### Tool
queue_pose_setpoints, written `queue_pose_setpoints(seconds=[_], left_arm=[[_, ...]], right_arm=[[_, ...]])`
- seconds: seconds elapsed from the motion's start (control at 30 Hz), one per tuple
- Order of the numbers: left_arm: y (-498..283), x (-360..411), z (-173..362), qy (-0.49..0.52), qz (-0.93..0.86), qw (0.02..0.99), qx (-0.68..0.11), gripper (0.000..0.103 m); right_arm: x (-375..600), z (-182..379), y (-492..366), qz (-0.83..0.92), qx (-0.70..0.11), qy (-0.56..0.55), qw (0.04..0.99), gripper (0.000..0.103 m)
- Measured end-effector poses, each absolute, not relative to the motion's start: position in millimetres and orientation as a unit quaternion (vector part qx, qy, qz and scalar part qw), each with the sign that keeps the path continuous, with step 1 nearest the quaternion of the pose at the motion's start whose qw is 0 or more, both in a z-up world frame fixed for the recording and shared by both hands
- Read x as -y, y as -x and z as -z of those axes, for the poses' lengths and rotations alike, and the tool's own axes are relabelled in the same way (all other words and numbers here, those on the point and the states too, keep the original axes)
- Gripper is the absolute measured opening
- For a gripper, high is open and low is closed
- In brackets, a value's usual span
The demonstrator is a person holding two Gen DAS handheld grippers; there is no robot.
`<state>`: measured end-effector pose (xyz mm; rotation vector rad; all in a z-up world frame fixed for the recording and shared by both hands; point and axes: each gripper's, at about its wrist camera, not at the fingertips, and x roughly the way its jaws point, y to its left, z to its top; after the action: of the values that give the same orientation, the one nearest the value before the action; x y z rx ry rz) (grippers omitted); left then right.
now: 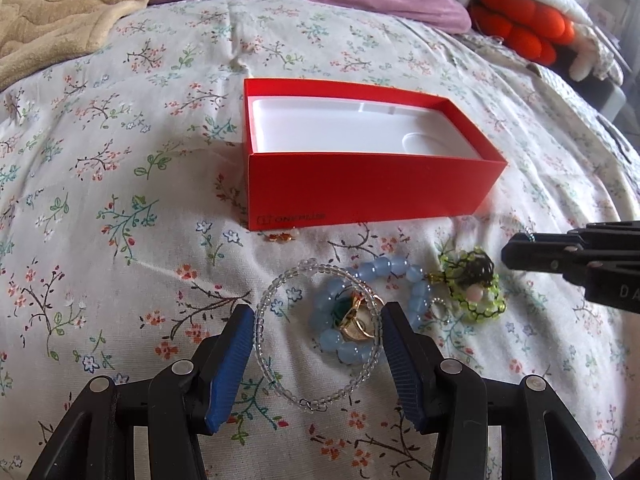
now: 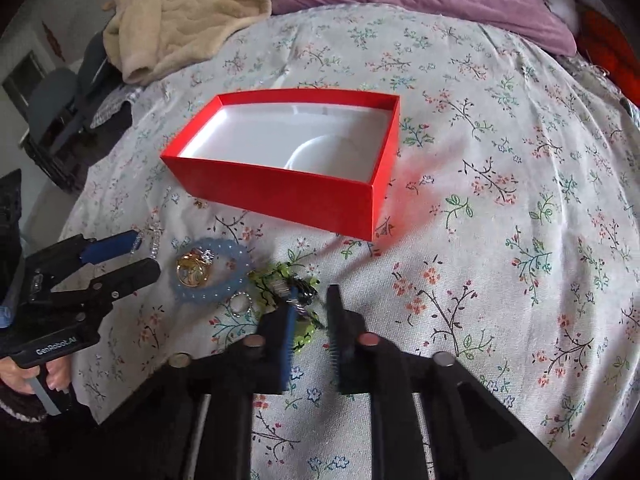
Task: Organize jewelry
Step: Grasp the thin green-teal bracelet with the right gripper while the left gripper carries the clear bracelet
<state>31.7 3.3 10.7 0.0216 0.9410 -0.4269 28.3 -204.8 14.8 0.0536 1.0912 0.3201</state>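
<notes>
Straddling the clear bead bracelet and the blue bead bracelet with the gold ring inside it, my left tool stands released, jaws wide, above the bed. My right tool, jaws parted, hovers at the green beaded piece just right of the left tool, gripping nothing I can confirm. Beyond both tools sits the open red box, its white tray bare.

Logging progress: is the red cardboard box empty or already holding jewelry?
Empty. The red cardboard box shows only its bare white moulded insert in both views.
</notes>
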Motion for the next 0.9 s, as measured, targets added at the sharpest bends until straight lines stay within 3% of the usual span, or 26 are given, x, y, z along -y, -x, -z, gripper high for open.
queue_pose_setpoints(seconds=[0.07, 0.5, 0.9], left_arm=[[-31.8, -2.9, -11.0, -0.010, 0.203, 0.870, -0.450, 0.055], [-35.3, 2.0, -36.4, -0.025, 0.206, 0.875, -0.438, 0.055], [-88.7, 14.6, -69.2, -0.051, 0.204, 0.876, -0.434, 0.055]], right_arm=[[203.5, -17.0, -28.2, -0.152, -0.512, -0.024, 0.845, 0.003], [200.9, -58.9, -33.7, -0.143, -0.482, -0.034, 0.864, 0.002], [182.9, -99.1, -72.9, -0.169, -0.451, -0.083, 0.872, 0.002]])
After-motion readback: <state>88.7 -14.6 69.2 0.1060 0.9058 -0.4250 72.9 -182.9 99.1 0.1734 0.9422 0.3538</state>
